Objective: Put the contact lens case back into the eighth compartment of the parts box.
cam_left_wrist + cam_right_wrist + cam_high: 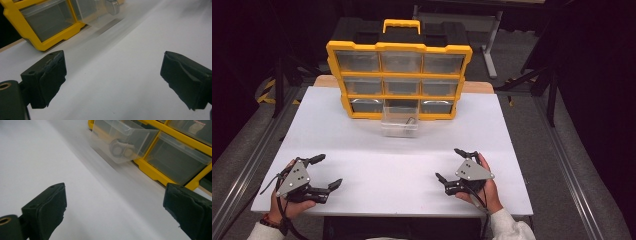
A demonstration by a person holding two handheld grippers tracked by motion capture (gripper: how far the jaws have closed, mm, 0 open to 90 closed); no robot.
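Both grippers rest low at the near edge of the white table (362, 165), well apart. The left gripper (326, 172) has its jaws spread wide, nothing between them. The right gripper (451, 164) is likewise spread wide and empty. The clear drawer (399, 120) sits pulled out of the yellow organizer (399, 47)'s bottom row, holding a small metal part (120, 148).
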